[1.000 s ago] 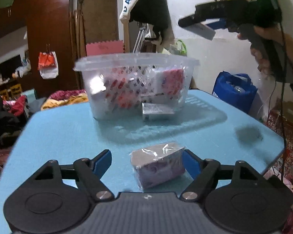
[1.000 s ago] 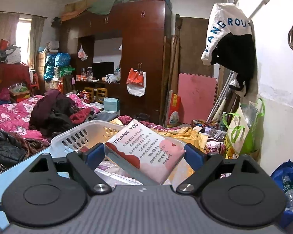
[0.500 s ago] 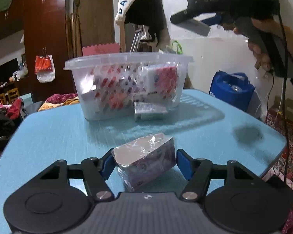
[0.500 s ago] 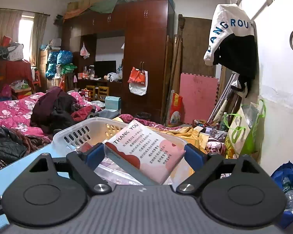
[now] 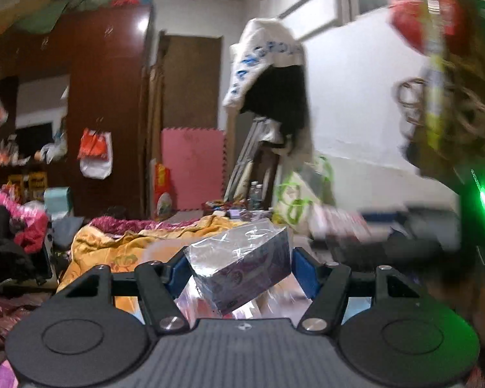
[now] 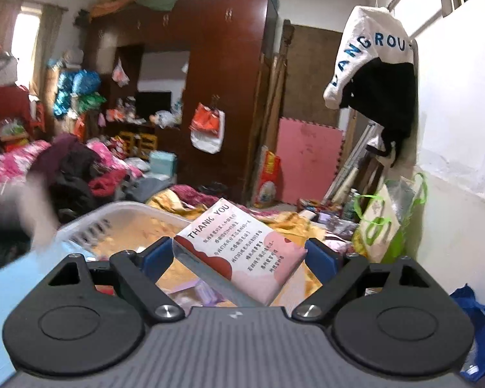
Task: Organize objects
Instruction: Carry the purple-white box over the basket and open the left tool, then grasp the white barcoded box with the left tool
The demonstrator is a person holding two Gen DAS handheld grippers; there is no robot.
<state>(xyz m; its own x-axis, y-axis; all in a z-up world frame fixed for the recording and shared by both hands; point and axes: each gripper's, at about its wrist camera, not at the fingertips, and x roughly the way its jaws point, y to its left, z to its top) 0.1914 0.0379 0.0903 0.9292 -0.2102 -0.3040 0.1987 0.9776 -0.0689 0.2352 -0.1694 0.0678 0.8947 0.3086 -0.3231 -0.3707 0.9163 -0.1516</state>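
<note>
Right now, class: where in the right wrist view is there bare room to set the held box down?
Bare blue tabletop lies left of the white slotted plastic basket. The basket already holds purple packets beneath the pink "THANK YOU" box in the right hand-held gripper.

Glossy film-wrapped box, smooth printed card packet, translucent plastic basket, matt black plastic grippers, polished wood wardrobe

- A lived-in bedroom at home is shown.
- A big brown wardrobe is seen.
- Clothes are piled on a pink bed.
</note>
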